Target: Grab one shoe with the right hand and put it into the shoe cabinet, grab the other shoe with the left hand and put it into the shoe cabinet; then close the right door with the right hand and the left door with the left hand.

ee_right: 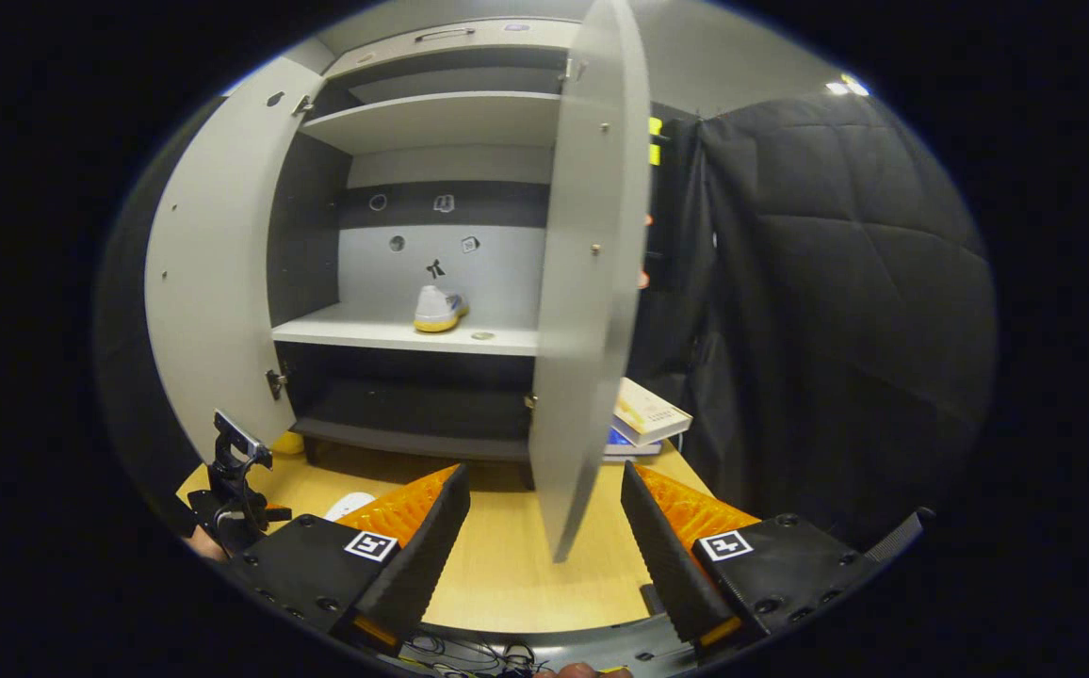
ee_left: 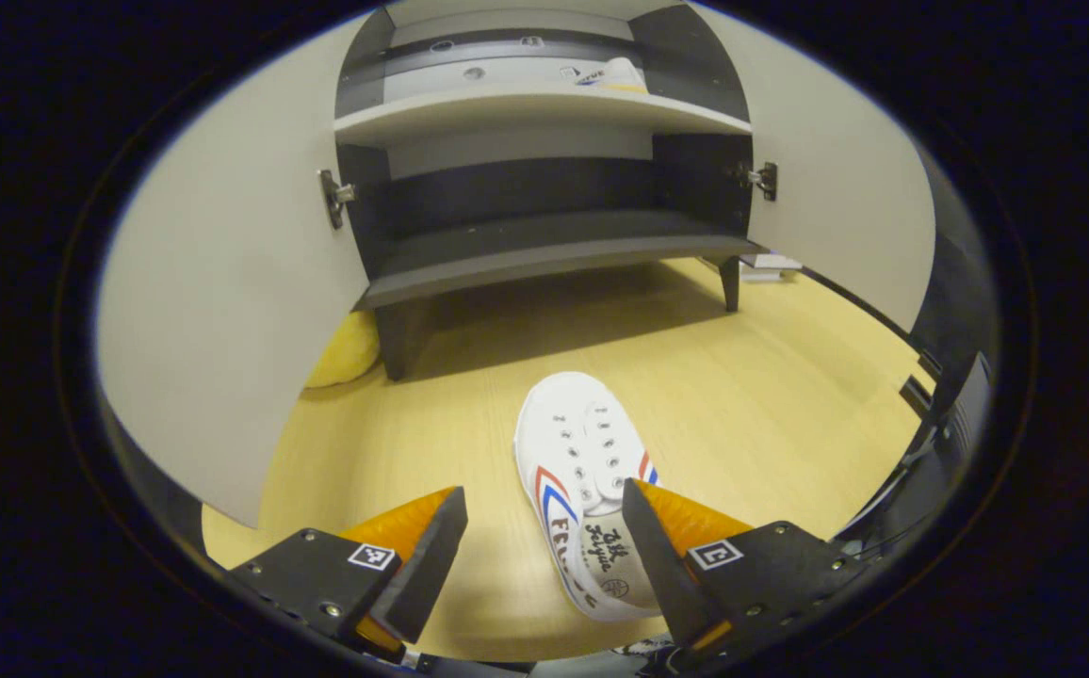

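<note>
Standing open: shoe cabinet (ee_left: 544, 113), both doors swung wide, raised on short dark legs above the wooden floor (ee_left: 771, 395)
Left gripper (ee_left: 544, 527): jaws spread wide, holding nothing; low over the floor, facing the cabinet front
Shoe on floor (ee_left: 587, 490): white lace-up sneaker with red and blue stripes on its side, toe pointing toward the cabinet; heel end lies between the left gripper's fingers, nearer the right-hand finger in the left gripper view; whether that finger touches it cannot be told
Shoe in cabinet (ee_right: 438, 309): white with a yellowish sole, on the light middle shelf (ee_right: 365, 331) near the back panel; in the left gripper view its top shows above that shelf's edge
Right gripper (ee_right: 544, 532): jaws spread wide, gripping nothing; lower edge of the right door sits between and beyond the fingers, apart from both
Right door (ee_right: 592, 282): pale grey, seen nearly edge-on in the right gripper view, open
Left door (ee_left: 224, 311): pale grey, open, hinge visible on its inner side
Lower shelf (ee_left: 554, 254): dark
Yellow object (ee_left: 347, 353): on the floor behind the left door's lower edge, beside a cabinet leg; kind unclear
Stacked books or boxes (ee_right: 648, 419): on the floor to the right of the cabinet, beside the black cloth wall
</note>
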Motion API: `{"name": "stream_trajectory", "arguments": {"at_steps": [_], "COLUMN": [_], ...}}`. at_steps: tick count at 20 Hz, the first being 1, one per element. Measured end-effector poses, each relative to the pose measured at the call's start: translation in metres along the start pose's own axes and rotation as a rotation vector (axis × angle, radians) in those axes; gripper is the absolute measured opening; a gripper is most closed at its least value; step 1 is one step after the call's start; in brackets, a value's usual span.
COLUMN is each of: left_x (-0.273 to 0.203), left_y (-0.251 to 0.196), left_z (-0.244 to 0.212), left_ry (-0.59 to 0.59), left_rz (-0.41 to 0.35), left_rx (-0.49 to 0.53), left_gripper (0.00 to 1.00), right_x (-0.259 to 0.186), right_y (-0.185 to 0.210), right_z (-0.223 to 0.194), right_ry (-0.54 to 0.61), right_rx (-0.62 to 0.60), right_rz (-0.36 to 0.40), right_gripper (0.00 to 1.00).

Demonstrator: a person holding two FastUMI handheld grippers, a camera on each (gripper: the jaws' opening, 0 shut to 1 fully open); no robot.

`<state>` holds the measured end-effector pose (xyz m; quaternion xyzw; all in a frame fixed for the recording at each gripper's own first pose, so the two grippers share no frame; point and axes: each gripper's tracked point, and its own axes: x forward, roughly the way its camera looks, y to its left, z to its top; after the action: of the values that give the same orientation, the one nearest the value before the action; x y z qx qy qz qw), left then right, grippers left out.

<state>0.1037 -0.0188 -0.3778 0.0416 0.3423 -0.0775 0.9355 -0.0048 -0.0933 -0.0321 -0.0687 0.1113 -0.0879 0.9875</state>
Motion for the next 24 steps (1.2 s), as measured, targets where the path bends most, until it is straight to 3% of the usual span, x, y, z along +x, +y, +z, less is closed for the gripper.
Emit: {"name": "stream_trajectory", "arguments": {"at_steps": [4, 7, 9, 10, 11, 13, 16, 17, 18, 20, 22, 24], "left_x": [0.020, 0.028, 0.028, 0.028, 0.030, 0.029, 0.030, 0.030, 0.030, 0.029, 0.029, 0.032], "left_y": [0.009, 0.003, -0.005, -0.010, -0.012, -0.012, -0.007, -0.008, -0.005, -0.005, -0.004, -0.006], "left_z": [-0.009, -0.017, -0.024, -0.025, -0.023, -0.024, -0.027, -0.027, -0.026, -0.025, -0.024, -0.023], "left_ry": [0.033, 0.059, 0.078, 0.078, 0.070, 0.085, 0.132, 0.155, 0.172, 0.201, 0.217, 0.224], "left_rz": [-0.010, -0.074, -0.126, -0.153, -0.165, -0.170, -0.138, -0.136, -0.125, -0.086, -0.070, -0.046], "left_rx": [-0.021, -0.079, -0.084, -0.079, -0.079, -0.112, -0.212, -0.223, -0.203, -0.182, -0.171, -0.237], "left_gripper": [0.94, 0.94, 0.77, 0.74, 0.60, 0.53, 0.46, 0.28, 0.28, 0.10, 0.11, 0.07], "right_x": [-0.015, -0.020, -0.019, -0.019, -0.019, -0.012, 0.000, 0.002, 0.006, 0.015, 0.022, 0.030], "right_y": [-0.049, -0.081, -0.099, -0.108, -0.115, -0.128, -0.145, -0.149, -0.155, -0.165, -0.174, -0.183], "right_z": [-0.009, -0.010, -0.009, -0.009, -0.009, -0.008, -0.008, -0.007, -0.007, -0.003, -0.002, 0.001], "right_ry": [-0.009, -0.008, -0.018, -0.021, -0.024, -0.027, -0.033, -0.038, -0.042, -0.052, -0.064, -0.075], "right_rx": [0.038, 0.057, 0.075, 0.079, 0.081, 0.083, 0.092, 0.097, 0.103, 0.118, 0.132, 0.144], "right_rz": [-0.143, -0.223, -0.268, -0.287, -0.302, -0.325, -0.354, -0.361, -0.367, -0.377, -0.391, -0.402], "right_gripper": [1.00, 1.00, 0.97, 0.97, 0.97, 0.98, 0.98, 0.97, 0.98, 0.98, 0.98, 0.98]}}
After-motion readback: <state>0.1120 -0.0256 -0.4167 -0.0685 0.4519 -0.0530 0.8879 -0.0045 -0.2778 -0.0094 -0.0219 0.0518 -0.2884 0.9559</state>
